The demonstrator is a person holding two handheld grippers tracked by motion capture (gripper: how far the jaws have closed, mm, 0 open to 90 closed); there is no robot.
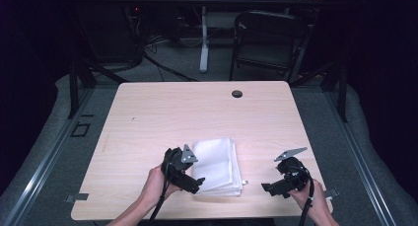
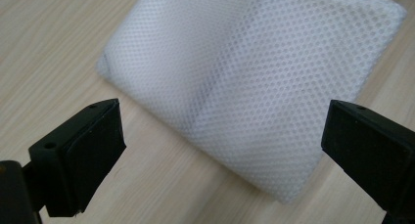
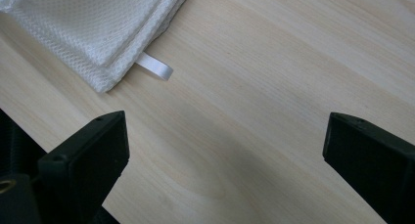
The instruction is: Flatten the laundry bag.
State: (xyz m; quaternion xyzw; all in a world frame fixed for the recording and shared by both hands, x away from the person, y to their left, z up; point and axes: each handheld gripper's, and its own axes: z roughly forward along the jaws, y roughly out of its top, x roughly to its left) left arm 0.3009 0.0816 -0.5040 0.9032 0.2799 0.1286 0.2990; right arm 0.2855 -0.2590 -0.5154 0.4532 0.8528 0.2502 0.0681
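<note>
Item: folded white mesh cloth (image 1: 217, 165), flat on the counter (image 1: 162, 112), near edge, centre. Your left tongs (image 1: 190, 179) stand wide, hovering at its left side; their body covers the cloth's near-left corner in the high view. Your right tongs (image 1: 276, 186) stand wide over bare wood, well right of the cloth. A white ribbon tab (image 3: 155, 67) protrudes from the cloth's near-right corner.

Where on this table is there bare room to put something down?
The far half of the table, between the folded white mesh cloth and the round grommet, is bare. So is the left side, and the strip between cloth and right gripper. The left gripper crowds the cloth's near-left corner.
</note>
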